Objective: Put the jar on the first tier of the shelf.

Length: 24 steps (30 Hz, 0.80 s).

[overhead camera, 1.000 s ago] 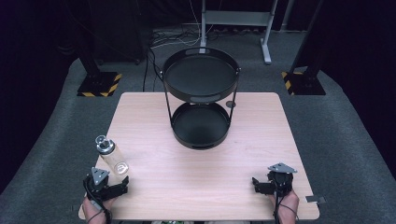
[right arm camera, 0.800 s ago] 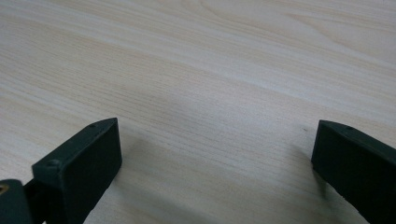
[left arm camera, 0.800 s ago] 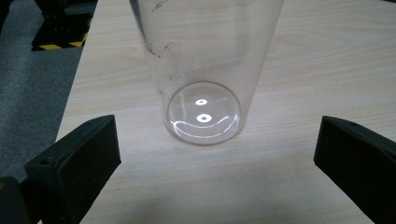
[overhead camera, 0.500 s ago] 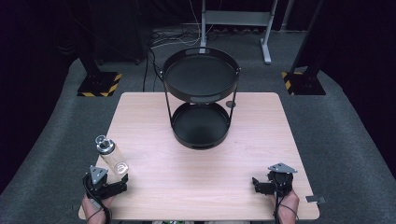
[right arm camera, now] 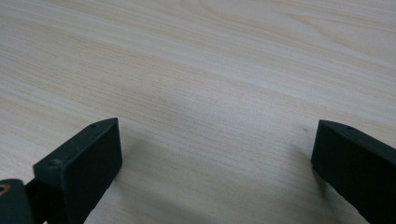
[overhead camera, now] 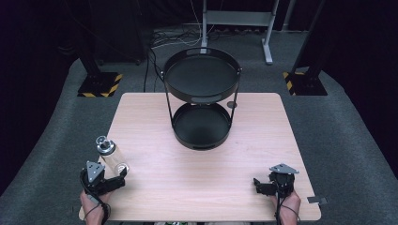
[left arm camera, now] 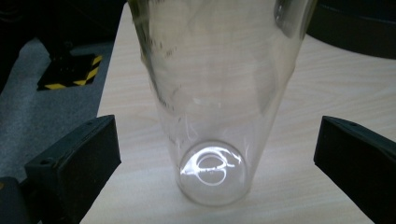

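Glass lay between the spread jaws of the left gripper (overhead camera: pixel 115 177): a clear bottle (overhead camera: pixel 111 156) on its side near the table's (overhead camera: pixel 263 154) front-left corner, its round base toward the gripper and its neck pointing away toward the far-left edge. That was the relation the coming move seemed to turn on. The bottle's long axis ran almost straight out from the gripper, so the jaws stood on either side of the body, near the base end, and not yet touching it. In the left gripper view the base (left arm camera: pixel 212 170) showed as a bright ring low between the two black jaws, with a clear gap of bare wood on each side. The left gripper was released, wide apart, and holding nothing.

The right gripper (overhead camera: pixel 259 183) rested near the front-right corner, well apart from the bottle, its jaws likewise spread over bare wood. The left hand was plainly the nearer one.

The bottle looked transparent and empty, with faint printed marks along its wall and a pale, wider cap or collar (overhead camera: pixel 105 145) at the far end. Being smooth and round, it would probably roll sideways if one jaw met it first.

A black two-tier round tray stand (overhead camera: pixel 202 101) stood at the middle of the far edge, both tiers holding nothing.
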Each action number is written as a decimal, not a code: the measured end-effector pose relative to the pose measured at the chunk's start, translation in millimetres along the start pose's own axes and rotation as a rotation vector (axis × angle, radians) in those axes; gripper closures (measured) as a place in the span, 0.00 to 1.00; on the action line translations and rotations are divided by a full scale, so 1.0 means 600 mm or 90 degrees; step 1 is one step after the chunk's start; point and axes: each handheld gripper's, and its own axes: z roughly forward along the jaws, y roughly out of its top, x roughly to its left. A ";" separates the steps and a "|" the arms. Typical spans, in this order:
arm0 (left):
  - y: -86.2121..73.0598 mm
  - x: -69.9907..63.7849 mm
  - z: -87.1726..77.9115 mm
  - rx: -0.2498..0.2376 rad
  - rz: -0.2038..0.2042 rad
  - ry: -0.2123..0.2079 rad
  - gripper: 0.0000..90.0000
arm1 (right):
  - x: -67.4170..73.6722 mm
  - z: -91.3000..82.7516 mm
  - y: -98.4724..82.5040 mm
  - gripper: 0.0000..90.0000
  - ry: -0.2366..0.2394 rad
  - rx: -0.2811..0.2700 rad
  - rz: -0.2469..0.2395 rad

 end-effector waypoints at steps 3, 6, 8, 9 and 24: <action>0.010 0.002 0.001 -0.013 0.006 0.000 0.00 | 0.000 0.000 0.000 0.01 0.001 0.000 0.000; 0.020 0.003 0.004 -0.022 0.012 0.000 0.00 | 0.000 0.000 0.000 0.01 0.000 0.000 0.000; 0.027 0.004 0.006 -0.029 0.016 0.000 0.00 | 0.000 0.000 0.000 0.01 0.000 0.000 0.001; 0.029 0.004 0.006 -0.030 0.017 0.002 0.00 | 0.000 0.000 0.000 0.01 0.000 0.000 0.000; 0.052 0.010 0.017 -0.058 0.016 -0.004 0.00 | 0.000 0.000 0.000 0.01 -0.001 0.000 -0.001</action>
